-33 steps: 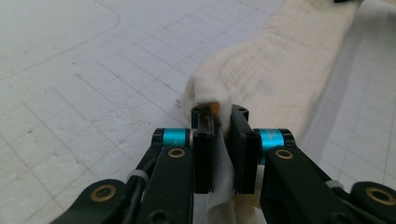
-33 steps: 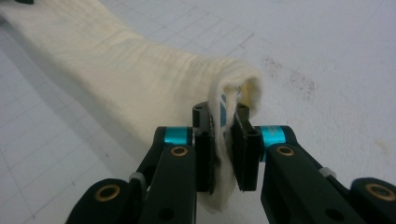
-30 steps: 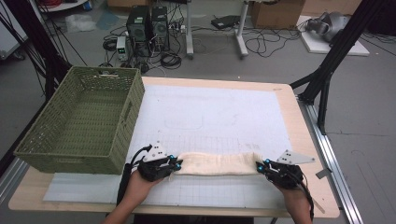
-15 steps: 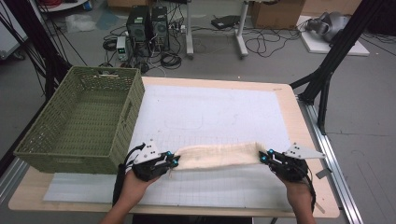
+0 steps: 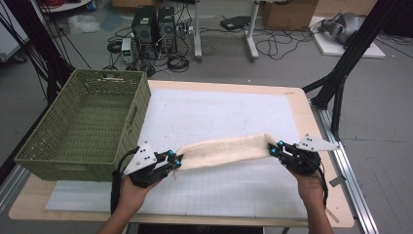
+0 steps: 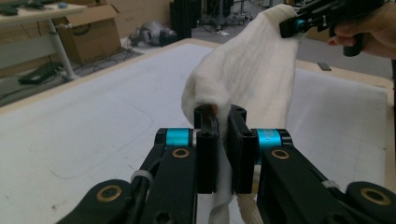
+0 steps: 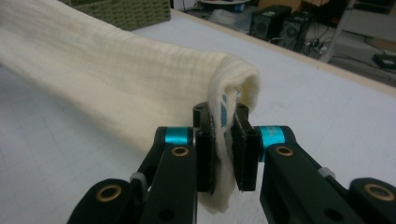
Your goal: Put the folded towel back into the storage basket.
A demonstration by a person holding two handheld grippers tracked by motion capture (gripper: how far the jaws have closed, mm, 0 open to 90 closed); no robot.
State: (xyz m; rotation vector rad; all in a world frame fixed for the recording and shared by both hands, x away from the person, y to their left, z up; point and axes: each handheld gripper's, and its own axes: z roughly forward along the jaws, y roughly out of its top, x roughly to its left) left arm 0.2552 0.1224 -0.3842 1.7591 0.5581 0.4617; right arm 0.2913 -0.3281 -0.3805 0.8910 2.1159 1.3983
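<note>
Cloth (image 5: 224,151): cream, folded into a long band, stretched between both tongs above the near half of the worktop; right end higher than left in the high view, middle sagging slightly.
Left tongs (image 5: 176,160): closed on the cloth's left end, held by a hand (image 5: 130,192) coming in from the near edge, just in front of the basket's near corner.
Left tongs, own view (image 6: 219,116): jaws pinched together with white fabric between them; cloth bunched above the tips and hanging below; other tongs (image 6: 292,25) gripping the far end at top right.
Right tongs (image 5: 273,148): closed on the cloth's right end, near the worktop's right edge, held by the other hand (image 5: 309,183).
Right tongs, own view (image 7: 223,116): jaws clamped on a folded edge of cloth, fold curling over the tips, band running away to the upper left.
Basket (image 5: 44,156): green woven, rectangular, at the worktop's left side, open top.
Worktop (image 5: 302,105): wooden, covered by a white gridded mat (image 5: 219,112).
</note>
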